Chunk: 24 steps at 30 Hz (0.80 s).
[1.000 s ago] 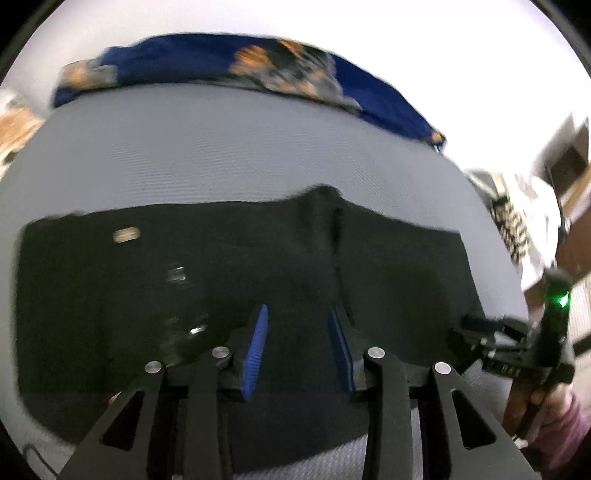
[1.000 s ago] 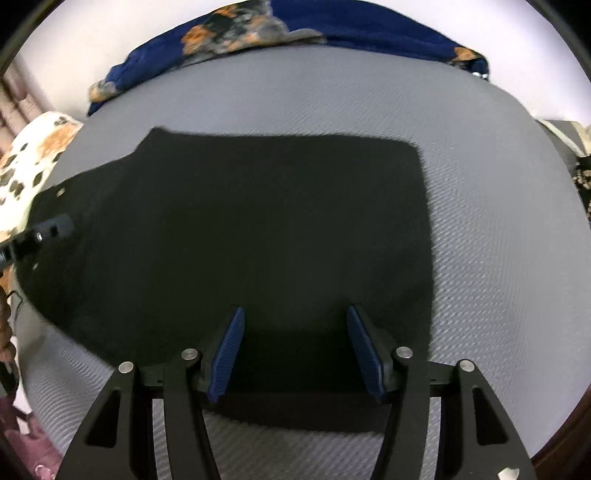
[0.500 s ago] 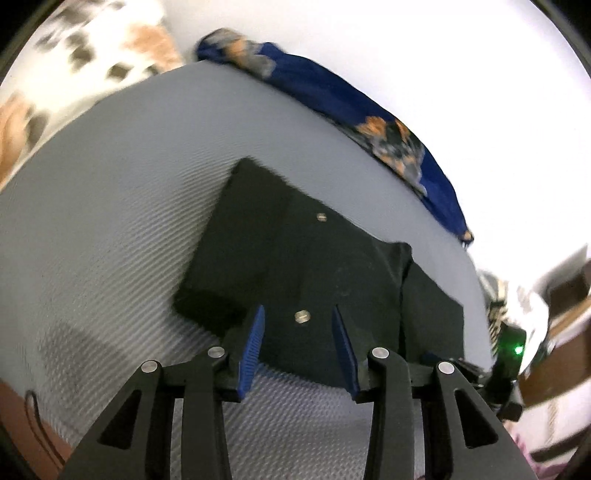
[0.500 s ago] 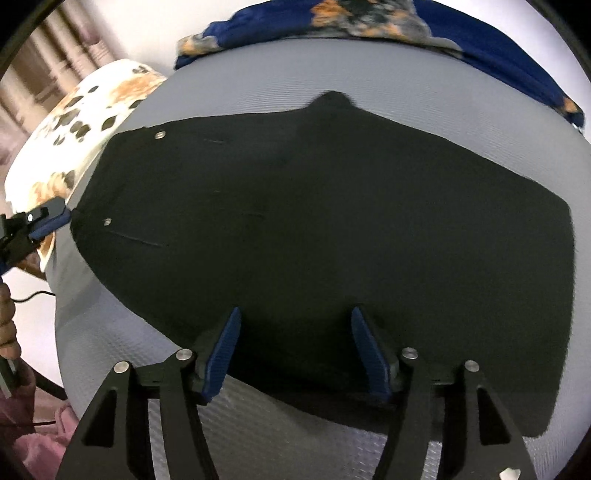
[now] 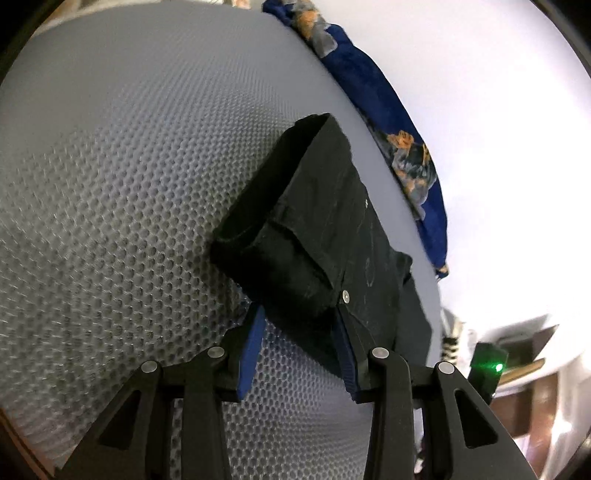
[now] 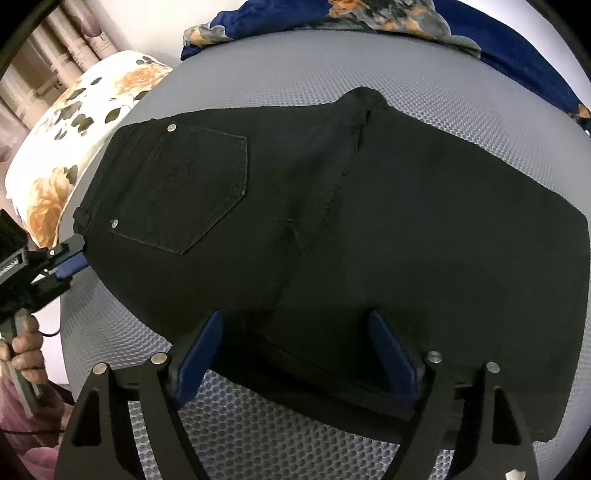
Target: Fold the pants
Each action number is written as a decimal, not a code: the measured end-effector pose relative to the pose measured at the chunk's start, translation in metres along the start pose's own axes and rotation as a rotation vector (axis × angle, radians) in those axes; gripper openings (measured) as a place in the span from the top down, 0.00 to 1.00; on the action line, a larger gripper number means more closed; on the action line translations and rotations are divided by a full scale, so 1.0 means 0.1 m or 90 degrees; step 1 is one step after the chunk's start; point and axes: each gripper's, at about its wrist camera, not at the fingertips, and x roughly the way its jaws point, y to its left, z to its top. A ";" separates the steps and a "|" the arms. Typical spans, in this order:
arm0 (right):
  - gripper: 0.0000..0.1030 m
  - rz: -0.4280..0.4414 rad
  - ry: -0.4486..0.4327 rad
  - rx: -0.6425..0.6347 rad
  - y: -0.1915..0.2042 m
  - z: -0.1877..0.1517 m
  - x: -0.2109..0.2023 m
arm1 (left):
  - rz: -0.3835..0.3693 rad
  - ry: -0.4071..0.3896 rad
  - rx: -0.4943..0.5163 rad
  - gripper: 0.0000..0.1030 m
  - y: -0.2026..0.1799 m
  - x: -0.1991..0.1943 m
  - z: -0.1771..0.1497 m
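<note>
Black folded pants point(image 6: 332, 229) lie flat on a grey mesh-textured bed surface point(image 6: 295, 435), back pocket with rivets facing up at the left. My left gripper point(image 5: 295, 314) is open, its blue pads on either side of the waistband corner of the pants point(image 5: 317, 229). It also shows in the right wrist view point(image 6: 70, 258) at the pants' left edge. My right gripper point(image 6: 295, 325) is open, its jaws straddling the near edge of the pants at the middle fold.
A blue floral blanket point(image 6: 461, 33) lies along the far side of the bed; it also shows in the left wrist view point(image 5: 384, 110). A white floral pillow point(image 6: 74, 122) sits at the left. A hand point(image 6: 26, 350) holds the left gripper's handle.
Both grippers have moved closer to the pants. The left one swung round to the waistband end and now straddles its corner. The right one dropped toward the near edge.
</note>
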 end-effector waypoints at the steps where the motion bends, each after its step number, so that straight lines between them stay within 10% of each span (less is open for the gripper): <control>1: 0.20 -0.001 0.002 -0.001 0.01 0.00 0.00 | -0.011 -0.001 -0.010 0.59 0.05 0.00 -0.01; 24: 0.15 -0.025 0.023 -0.010 0.13 -0.05 0.04 | -0.099 -0.042 -0.048 0.51 0.38 -0.10 0.09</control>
